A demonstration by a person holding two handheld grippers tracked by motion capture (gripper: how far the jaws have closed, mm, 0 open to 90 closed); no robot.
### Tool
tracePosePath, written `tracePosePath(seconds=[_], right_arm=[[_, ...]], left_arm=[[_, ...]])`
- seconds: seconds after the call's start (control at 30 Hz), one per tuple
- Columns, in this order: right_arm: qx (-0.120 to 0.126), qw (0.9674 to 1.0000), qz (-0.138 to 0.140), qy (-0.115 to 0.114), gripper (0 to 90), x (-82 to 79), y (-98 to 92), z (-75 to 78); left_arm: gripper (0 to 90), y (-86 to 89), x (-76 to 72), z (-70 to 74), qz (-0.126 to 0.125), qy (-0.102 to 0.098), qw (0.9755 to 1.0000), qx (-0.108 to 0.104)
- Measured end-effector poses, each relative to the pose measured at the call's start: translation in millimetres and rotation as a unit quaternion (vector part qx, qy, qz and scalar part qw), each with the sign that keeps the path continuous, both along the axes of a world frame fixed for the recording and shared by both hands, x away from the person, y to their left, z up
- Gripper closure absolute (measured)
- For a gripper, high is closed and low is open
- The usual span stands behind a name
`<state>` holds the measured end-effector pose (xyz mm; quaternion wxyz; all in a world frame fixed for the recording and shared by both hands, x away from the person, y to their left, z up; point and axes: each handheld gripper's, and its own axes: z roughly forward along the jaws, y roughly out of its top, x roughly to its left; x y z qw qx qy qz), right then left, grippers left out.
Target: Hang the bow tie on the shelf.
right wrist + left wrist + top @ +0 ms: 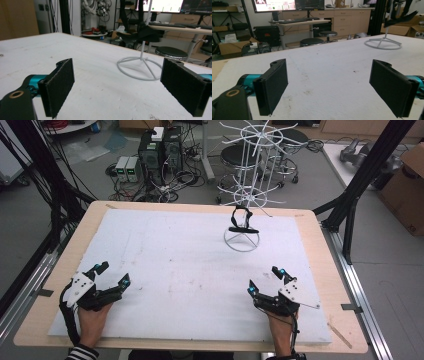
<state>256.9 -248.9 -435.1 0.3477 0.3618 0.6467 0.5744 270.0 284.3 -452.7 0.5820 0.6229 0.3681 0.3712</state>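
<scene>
My left tool point(113, 274) and right tool point(263, 280) rest released on the surface point(175, 265). I should reach slowly for the black strap point(243, 222), maybe a headband, hanging on the white rack point(248, 175).

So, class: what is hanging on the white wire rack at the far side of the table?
A black strap-like item hangs low on the white wire rack, above its ring base. What exactly it is cannot be told.

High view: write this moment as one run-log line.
left gripper: open, empty | right gripper: open, empty | black strap: hanging on white wire rack, untouched
</scene>
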Motion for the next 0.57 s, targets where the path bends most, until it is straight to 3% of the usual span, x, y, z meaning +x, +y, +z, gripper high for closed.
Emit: tracePosePath(seconds=[0.17,0.57], right_arm=[[-0.004,0.9995,-0.022,0.021,10.9,3.5,-4.7,-11.9],[-0.005,0.9994,-0.031,0.017,10.9,3.2,-6.2,-15.9]], left_arm=[[15.4,-0.1,0.0,0.0,0.000,-0.001,1.0000,0.001],[15.5,0.0,-0.7,-0.2,0.002,-0.003,1.0000,0.000]])
